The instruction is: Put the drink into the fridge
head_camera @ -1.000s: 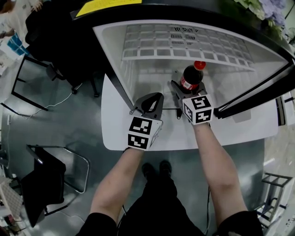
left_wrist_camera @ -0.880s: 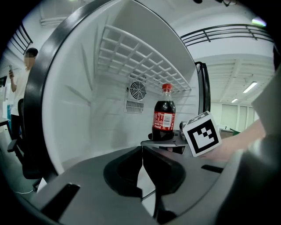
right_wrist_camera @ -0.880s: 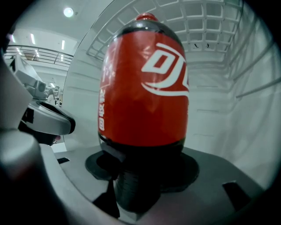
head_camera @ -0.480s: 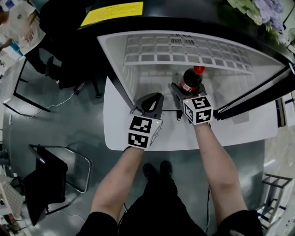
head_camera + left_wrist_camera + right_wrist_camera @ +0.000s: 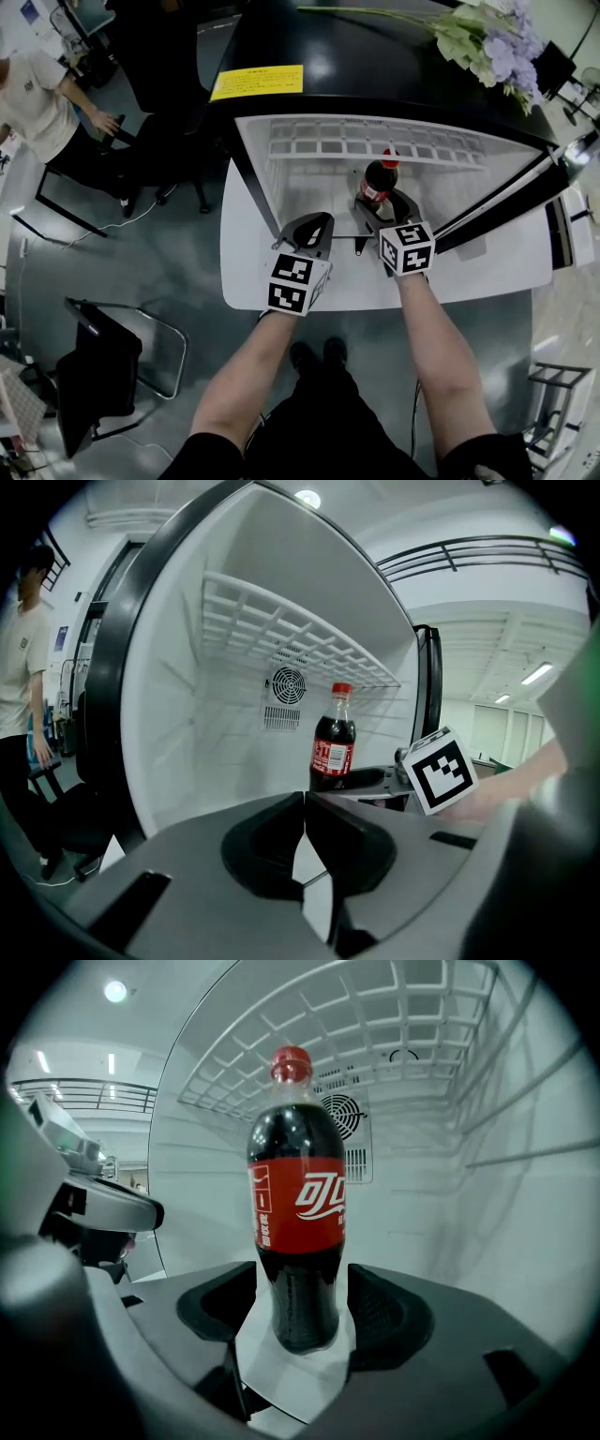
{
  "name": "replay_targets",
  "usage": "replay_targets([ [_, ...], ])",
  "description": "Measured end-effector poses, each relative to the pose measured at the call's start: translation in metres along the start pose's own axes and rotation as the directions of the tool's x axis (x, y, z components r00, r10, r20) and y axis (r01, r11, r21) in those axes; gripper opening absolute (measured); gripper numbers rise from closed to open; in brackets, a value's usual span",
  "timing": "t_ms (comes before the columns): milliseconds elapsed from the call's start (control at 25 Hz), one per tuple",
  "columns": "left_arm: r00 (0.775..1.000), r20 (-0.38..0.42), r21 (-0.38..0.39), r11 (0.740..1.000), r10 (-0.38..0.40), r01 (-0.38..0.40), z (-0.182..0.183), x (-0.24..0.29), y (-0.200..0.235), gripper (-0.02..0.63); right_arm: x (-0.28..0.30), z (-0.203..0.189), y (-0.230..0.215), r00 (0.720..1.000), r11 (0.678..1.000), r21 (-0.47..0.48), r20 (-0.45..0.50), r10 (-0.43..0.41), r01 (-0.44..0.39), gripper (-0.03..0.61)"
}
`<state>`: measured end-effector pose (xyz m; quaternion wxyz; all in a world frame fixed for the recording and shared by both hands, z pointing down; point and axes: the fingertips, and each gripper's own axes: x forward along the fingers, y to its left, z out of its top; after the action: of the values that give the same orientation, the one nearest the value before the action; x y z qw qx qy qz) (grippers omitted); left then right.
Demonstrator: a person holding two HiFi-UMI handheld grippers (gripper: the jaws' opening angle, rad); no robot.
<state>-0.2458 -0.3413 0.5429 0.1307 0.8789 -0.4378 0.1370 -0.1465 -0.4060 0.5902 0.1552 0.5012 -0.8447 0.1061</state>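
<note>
Upright cola bottle [image 5: 378, 180], red cap up, on the white floor of the fridge [image 5: 281, 178]. It sits at upper centre of the head view, beneath the wire shelf [image 5: 375, 150]. It stands on its own base inside the compartment, so I judge the placing as good as done.

The right gripper [image 5: 382, 208] is just below the bottle in the frame. Its jaws are apart, one on each side of the bottle's lower body. In the right gripper view the pads sit close to the plastic without visibly squeezing it. The jaws have just been opening, which reads as a release.

The left gripper [image 5: 309, 228] is centre-left, at the fridge mouth. Its jaws are together tip to tip, with nothing between them. It is probably parked there to keep clear, as it has no share in the bottle.

Judged next move: the right gripper draws straight back toward the bottom of the frame. The bottle is tall and narrow, so a clipped side could tip it.
</note>
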Motion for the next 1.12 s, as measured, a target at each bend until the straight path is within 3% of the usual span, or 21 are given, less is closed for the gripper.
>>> replay_targets([
  [520,0.999,0.036,0.012,1.000,0.024,-0.024,0.041,-0.043,-0.005,0.018,-0.050,0.012,0.019,1.000,0.999,0.032,-0.030,-0.004,0.005,0.308],
  [800,0.999,0.025,-0.036,0.999,0.038,-0.038,0.039,-0.098,-0.004,0.018,-0.100,0.020,0.070,0.999,0.999,0.037,-0.028,0.032,-0.031,0.283],
  [1120,0.997,0.035,0.009,0.998,0.062,-0.063,0.050,-0.155,0.006,0.018,-0.143,0.045,0.137,0.993,0.992,0.059,0.038,0.114,-0.116,0.230],
])
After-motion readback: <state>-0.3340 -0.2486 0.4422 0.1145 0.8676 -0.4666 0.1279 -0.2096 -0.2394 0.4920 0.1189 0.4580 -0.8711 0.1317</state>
